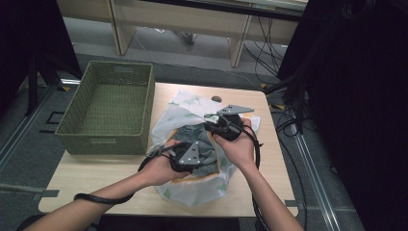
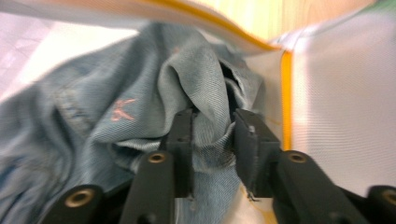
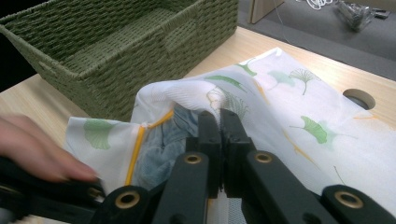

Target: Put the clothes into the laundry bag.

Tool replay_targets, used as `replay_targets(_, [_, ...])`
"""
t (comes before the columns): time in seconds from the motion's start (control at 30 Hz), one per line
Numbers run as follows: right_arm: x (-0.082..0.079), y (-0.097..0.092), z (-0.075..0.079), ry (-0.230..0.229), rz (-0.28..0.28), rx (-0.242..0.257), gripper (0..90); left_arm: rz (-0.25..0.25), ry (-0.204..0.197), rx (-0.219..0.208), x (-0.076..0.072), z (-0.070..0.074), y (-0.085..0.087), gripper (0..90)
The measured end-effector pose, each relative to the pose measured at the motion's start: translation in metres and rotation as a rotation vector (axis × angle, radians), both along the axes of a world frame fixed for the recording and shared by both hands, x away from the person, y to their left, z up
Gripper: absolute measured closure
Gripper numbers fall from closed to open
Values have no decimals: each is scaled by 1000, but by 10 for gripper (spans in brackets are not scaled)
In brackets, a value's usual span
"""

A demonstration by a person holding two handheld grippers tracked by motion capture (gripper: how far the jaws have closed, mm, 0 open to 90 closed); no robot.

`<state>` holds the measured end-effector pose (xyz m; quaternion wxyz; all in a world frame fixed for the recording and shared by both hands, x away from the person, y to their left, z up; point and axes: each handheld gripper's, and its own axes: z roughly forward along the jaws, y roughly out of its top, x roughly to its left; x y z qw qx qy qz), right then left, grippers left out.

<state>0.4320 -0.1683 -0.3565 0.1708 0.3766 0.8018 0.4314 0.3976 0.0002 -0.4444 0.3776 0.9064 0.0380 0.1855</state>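
Observation:
A white mesh bag point(image 1: 192, 190) with green leaf print and yellow trim lies on the wooden table point(image 1: 96, 178). A blue denim garment point(image 1: 192, 134) sits in its open mouth. My left gripper point(image 1: 203, 156) reaches into the bag, and in the left gripper view its jaws point(image 2: 212, 135) pinch a fold of the denim point(image 2: 93, 121) beside the bag's yellow-edged wall point(image 2: 336, 116). My right gripper point(image 1: 210, 126) is at the bag's far rim. In the right gripper view it point(image 3: 218, 123) is shut on the printed bag cloth point(image 3: 299, 102), with denim point(image 3: 159, 149) showing below.
An empty green woven basket point(image 1: 103, 139) stands at the table's left, close to the bag; its wall point(image 3: 140, 65) is near in the right gripper view. A round cable hole point(image 1: 217, 99) sits near the table's far edge. Cables trail off both grippers.

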Motion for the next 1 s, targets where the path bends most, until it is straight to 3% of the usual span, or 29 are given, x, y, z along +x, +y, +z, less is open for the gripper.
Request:
replay_targets(0.1, [0,-1,1,1,2,2,898,59,12,-4,15,-13,-7,710])
replay_targets(0.2, [0,-2,1,0,1,5,898,108,-6,-19,26,-21,-10,710])
replay_targets(0.43, [1,-2,0,5,-9,5,898,193,-39,-60,38,-32,-21,711])
replay_targets(0.6, [1,-3,-2,8,-12,-1,898,216,-26,-83,41,-32,-23,680])
replay_targets(0.7, [2,-5,-4,13,-14,-3,898,202,-11,-94,37,-26,-18,626])
replay_targets(0.83, [3,-7,-6,16,-13,-5,898,177,-35,-140,23,-3,2,541])
replay_targets(0.93, [4,-8,-6,17,-15,-5,898,201,-69,-194,14,21,27,529])
replay_targets(0.97, [3,-8,-5,18,-16,-4,897,238,-113,-199,14,28,38,527])
replay_targets(1.0, [3,-8,-5,18,-17,-5,898,245,-104,-205,15,33,47,524])
